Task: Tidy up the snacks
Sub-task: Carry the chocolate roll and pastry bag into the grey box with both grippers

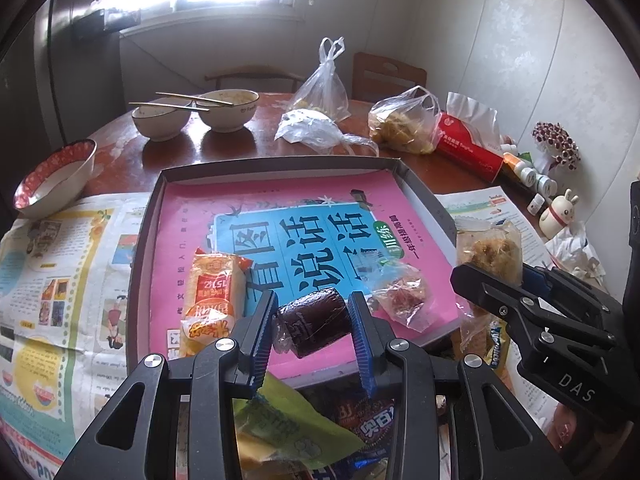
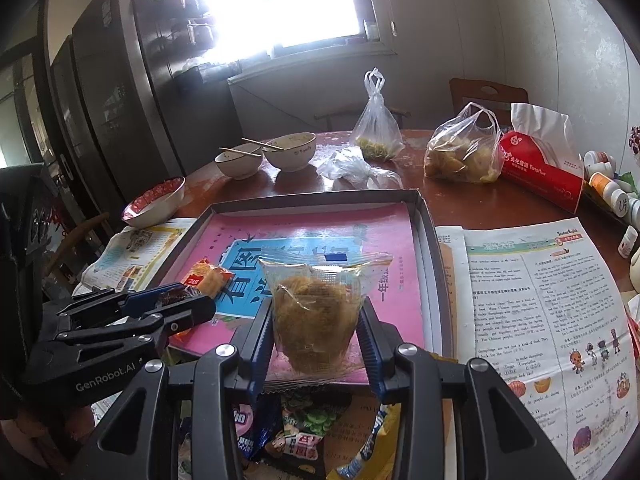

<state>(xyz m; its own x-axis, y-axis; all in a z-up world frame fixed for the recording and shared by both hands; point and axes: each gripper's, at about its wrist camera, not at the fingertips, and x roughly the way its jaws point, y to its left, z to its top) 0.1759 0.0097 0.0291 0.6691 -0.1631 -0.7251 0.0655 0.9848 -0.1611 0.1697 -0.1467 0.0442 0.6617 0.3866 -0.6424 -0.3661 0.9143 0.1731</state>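
Observation:
My left gripper (image 1: 314, 312) is shut on a dark brown wrapped cake (image 1: 314, 322) and holds it over the near edge of the shallow grey box lid (image 1: 280, 166), which is lined with a pink book. An orange snack packet (image 1: 212, 292) and a clear-wrapped red snack (image 1: 400, 300) lie in the lid. My right gripper (image 2: 318, 320) is shut on a clear packet of golden floss cake (image 2: 316, 320), held above the lid's near right part (image 2: 430, 232). More snack packets (image 2: 304, 432) lie below both grippers.
Two bowls with chopsticks (image 1: 192, 114) and a red-rimmed bowl (image 1: 56, 178) stand at the far left. Plastic bags of food (image 1: 404, 124), a red tissue pack (image 1: 468, 148) and small bottles (image 1: 532, 174) stand at the far right. Newspaper (image 2: 548, 300) covers the table beside the lid.

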